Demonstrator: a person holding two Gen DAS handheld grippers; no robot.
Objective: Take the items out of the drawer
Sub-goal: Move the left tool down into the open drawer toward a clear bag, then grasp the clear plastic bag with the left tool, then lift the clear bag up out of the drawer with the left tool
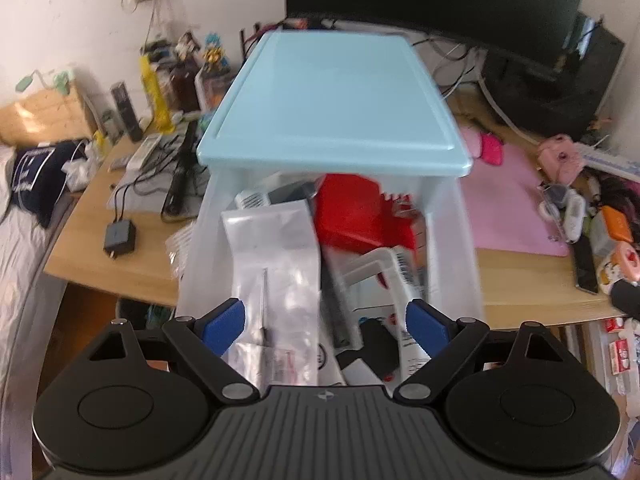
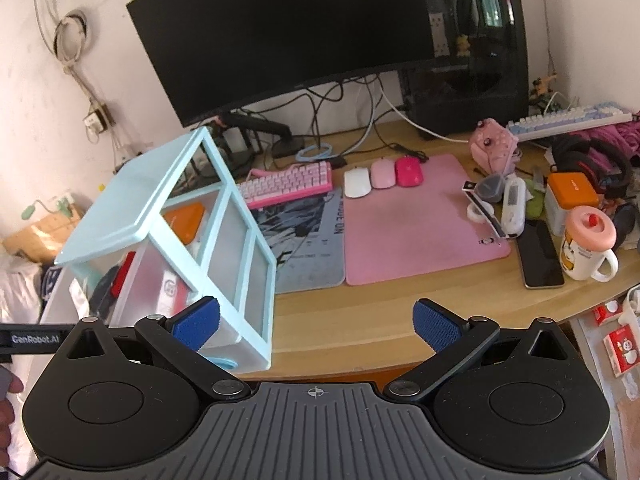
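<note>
My left gripper point(image 1: 324, 326), jaws spread and empty, hangs over the open drawer point(image 1: 448, 216); the silver pouch point(image 1: 276, 264) lies directly ahead, long axis along my fingers. My right gripper point(image 2: 316, 322), also spread, stands off beside the cabinet point(image 2: 120, 204).

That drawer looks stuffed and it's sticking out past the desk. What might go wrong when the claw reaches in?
The open left gripper hovers over the pulled-out translucent drawer. The clear plastic bag overlaps its neighbours, so a grab could drag extra items out. The light blue drawer cabinet sits at the wooden desk edge; a tug might tip it. The red packet lies further back, partly under the cabinet top, so harder to reach.
</note>
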